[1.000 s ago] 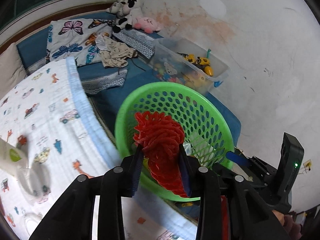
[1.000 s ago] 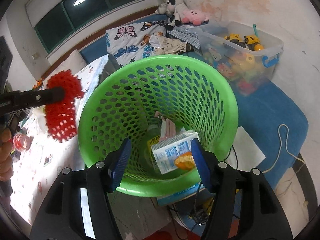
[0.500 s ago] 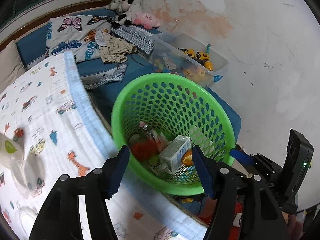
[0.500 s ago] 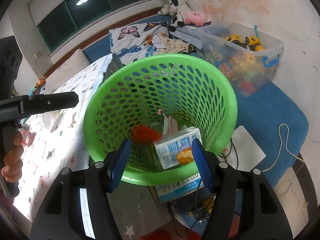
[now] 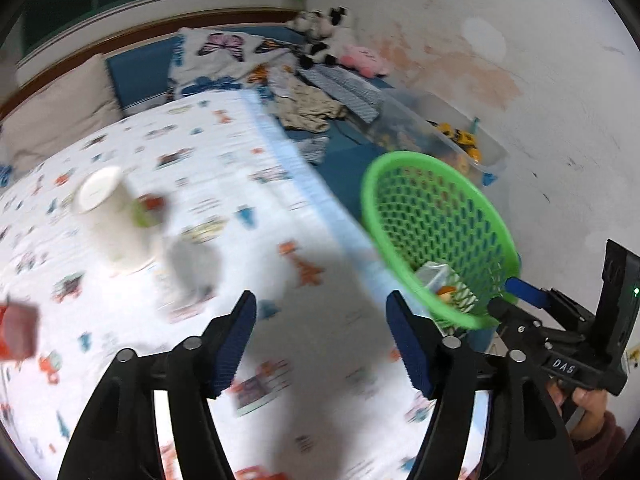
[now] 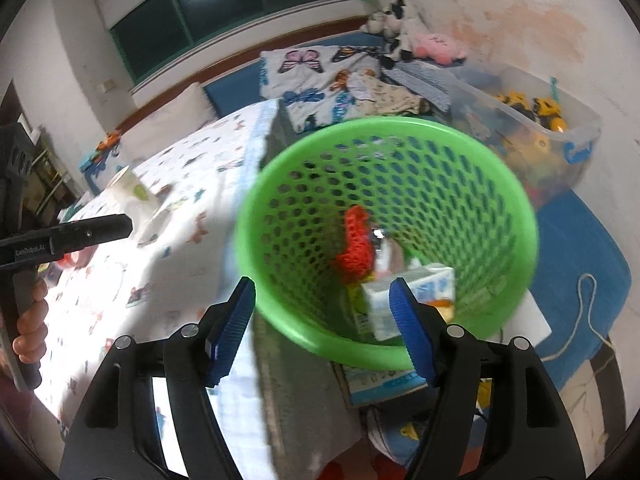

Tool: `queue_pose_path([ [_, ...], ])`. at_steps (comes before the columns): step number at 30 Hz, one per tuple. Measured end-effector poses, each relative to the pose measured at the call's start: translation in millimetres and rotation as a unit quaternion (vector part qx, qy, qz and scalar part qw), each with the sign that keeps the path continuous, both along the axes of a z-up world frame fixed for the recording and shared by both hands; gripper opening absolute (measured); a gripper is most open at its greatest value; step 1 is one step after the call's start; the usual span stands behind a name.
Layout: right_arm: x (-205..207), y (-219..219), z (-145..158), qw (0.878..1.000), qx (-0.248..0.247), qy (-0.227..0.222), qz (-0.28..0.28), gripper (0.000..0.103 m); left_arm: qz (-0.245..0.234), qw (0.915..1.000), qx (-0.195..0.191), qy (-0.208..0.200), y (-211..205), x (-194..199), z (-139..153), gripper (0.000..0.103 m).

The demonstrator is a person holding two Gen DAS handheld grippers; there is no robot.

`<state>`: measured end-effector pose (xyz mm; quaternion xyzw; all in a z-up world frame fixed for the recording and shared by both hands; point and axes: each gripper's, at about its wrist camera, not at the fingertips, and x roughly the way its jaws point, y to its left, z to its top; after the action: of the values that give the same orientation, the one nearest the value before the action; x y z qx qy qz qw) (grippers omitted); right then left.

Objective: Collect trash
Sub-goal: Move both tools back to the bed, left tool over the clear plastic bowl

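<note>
A green perforated basket [image 6: 516, 216] stands beside the table; it also shows at the right of the left wrist view [image 5: 400, 160]. Inside lie a red net piece [image 6: 356, 244], a white-blue carton [image 6: 424, 292] and other scraps. My left gripper [image 5: 320, 344] is open and empty over the patterned tablecloth [image 5: 224, 160]. A white paper cup [image 5: 112, 216] lies tipped on the cloth to its left, with a clear plastic piece [image 5: 192, 268] beside it. A red item [image 5: 16, 332] sits at the far left edge. My right gripper [image 6: 324, 328] is open and empty at the basket's near rim.
A clear bin of toys [image 6: 544, 120] stands behind the basket on a blue mat. Butterfly-print bedding [image 5: 224, 60] and plush toys [image 5: 324, 36] lie at the back. A white cord [image 6: 580, 312] lies on the mat at right. The wall is close on the right.
My left gripper let the red net fall into the basket, then swung left over the table; the cup is now in its view. The right view has shifted slightly left.
</note>
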<state>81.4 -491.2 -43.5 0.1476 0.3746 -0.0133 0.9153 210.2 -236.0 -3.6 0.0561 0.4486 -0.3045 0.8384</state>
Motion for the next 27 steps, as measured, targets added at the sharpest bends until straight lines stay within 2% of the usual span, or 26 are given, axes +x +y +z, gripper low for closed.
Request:
queue_pose_path([
  [3,9,17,2,1.000,-0.006,-0.001,0.020,0.072,0.022,0.9997,0.003,-0.008,30,1,0,0.067],
  [6,19,34,5,0.999,-0.008,-0.005,0.039,0.072,0.043,0.9988,0.013,-0.018,56,1,-1,0.076],
  [9,28,46,7,0.999,-0.008,-0.006,0.051,0.072,0.053,0.9980,0.025,-0.024,79,2,-4,0.080],
  [13,37,64,8,0.998,-0.009,-0.006,0.069,0.073,0.067,0.9966,0.036,-0.033,103,1,-10,0.093],
  [21,46,87,8,0.996,-0.013,-0.004,0.092,0.073,0.045,0.9967,0.067,-0.011,118,0,-42,0.096],
  [27,51,95,4,0.995,-0.016,0.003,0.099,0.074,0.034,0.9936,0.105,-0.024,117,1,-59,0.096],
])
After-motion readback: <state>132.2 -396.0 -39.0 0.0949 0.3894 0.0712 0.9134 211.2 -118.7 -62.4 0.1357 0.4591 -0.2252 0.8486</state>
